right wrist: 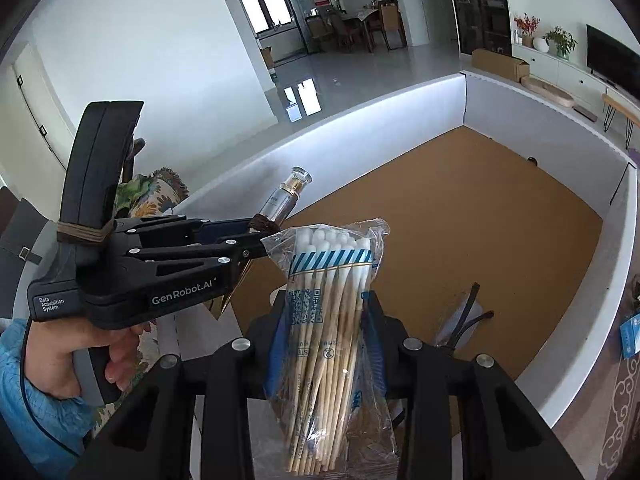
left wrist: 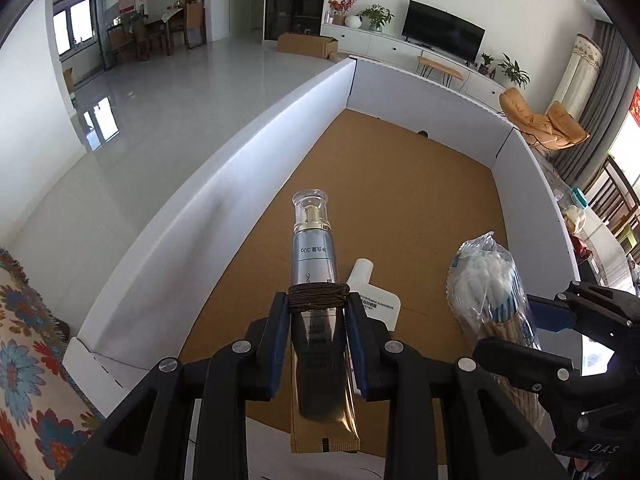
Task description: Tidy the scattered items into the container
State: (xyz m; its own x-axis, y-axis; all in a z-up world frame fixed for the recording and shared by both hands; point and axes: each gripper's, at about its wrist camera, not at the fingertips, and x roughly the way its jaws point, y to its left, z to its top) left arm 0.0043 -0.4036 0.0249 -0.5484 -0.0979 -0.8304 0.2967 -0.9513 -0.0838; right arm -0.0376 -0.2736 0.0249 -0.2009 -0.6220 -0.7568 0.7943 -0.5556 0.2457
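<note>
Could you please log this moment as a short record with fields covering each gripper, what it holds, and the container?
left gripper: shut on the cosmetic tube, clear cap pointing forward
right gripper: shut on the bag of cotton swabs, swab tips forward
container: white-walled box with brown cardboard floor, beneath both grippers
already in box: white sunscreen tube lying on the floor
status: both held items over the box, not yet released
</note>
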